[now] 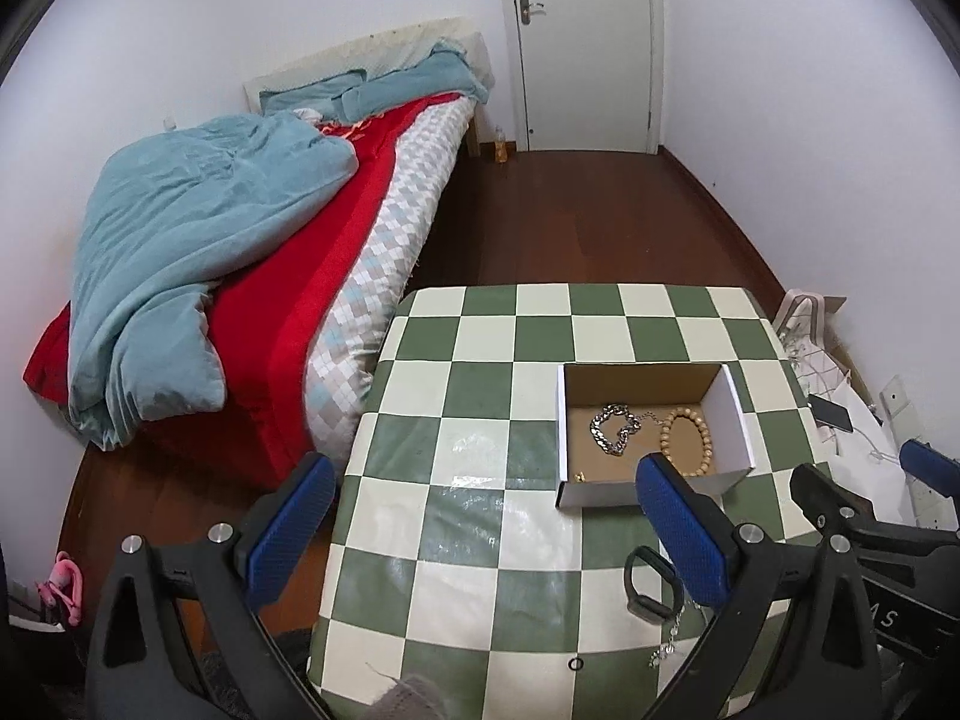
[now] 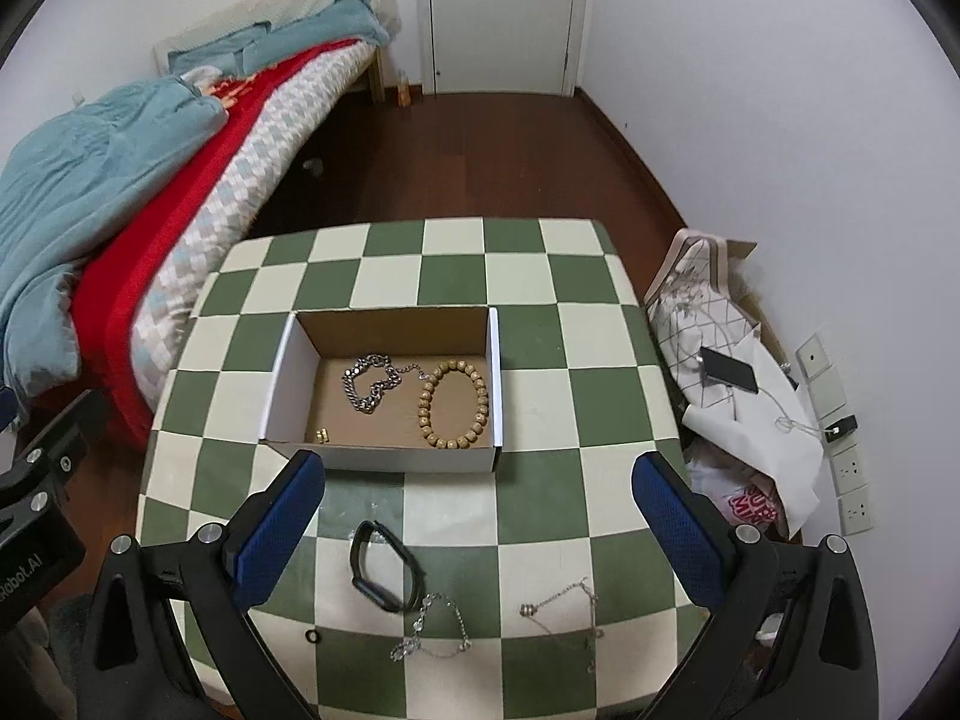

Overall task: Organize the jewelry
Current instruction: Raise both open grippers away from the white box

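A white cardboard box (image 2: 489, 372) (image 1: 741, 414) stands on the green-and-cream checked table (image 2: 528, 324). Inside lie a silver chain bracelet (image 2: 369, 384) (image 1: 615, 429), a wooden bead bracelet (image 2: 453, 403) (image 1: 690, 438) and a small gold piece (image 2: 322, 435). On the table in front lie a black band (image 2: 384, 564) (image 1: 651, 591), a thin silver chain (image 2: 429, 630), a second fine chain with a small pendant (image 2: 564, 606) and a small black ring (image 2: 312, 636) (image 1: 575, 664). My right gripper (image 2: 480, 516) is open and empty above these. My left gripper (image 1: 480, 522) is open and empty, left of the box.
A bed (image 1: 252, 252) with blue and red bedding stands left of the table. A white door (image 1: 579, 42) is at the back. Right of the table lie a bag, papers and a phone (image 2: 729, 369). Wall sockets (image 2: 852, 474) are on the right wall.
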Demonstrator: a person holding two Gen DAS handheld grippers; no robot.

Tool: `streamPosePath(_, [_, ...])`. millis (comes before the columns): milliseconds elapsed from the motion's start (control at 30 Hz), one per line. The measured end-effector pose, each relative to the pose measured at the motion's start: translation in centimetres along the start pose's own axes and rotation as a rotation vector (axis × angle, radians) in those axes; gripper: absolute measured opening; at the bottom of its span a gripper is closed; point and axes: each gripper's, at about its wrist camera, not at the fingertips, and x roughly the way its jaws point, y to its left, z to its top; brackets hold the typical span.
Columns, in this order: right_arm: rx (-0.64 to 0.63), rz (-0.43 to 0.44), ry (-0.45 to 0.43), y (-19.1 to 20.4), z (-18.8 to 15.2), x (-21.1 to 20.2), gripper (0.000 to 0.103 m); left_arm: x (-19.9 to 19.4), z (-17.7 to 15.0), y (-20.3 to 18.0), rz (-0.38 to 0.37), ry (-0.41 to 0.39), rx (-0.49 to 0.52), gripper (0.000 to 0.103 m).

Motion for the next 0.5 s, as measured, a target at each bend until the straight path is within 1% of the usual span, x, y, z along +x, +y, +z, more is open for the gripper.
streamPosePath(167, [0.001,0.008,-0.042,0.2,-0.9,-2.7,0.103,-1.7,-0.9,0.4,-0.009,-0.018,-0.01,0.103])
streamPosePath(300, [0.012,0.027,-0.061,0.0,-1.5,-4.3,0.103,-2.4,-1.5,0.9,0.002,-0.028,-0.014,0.103])
streamPosePath(400, [0.037,0.042,-0.043,-0.7,-2.5,-4.5,0.103,-2.4,-2.5,1.3,0.035,-0.026,-0.018,0.103])
streamPosePath(500, [0.063,0.032,-0.015,-1.8,-3.9,-3.8,0.103,-1.3,-4.3,1.4,0.074,0.007,-0.009,0.103])
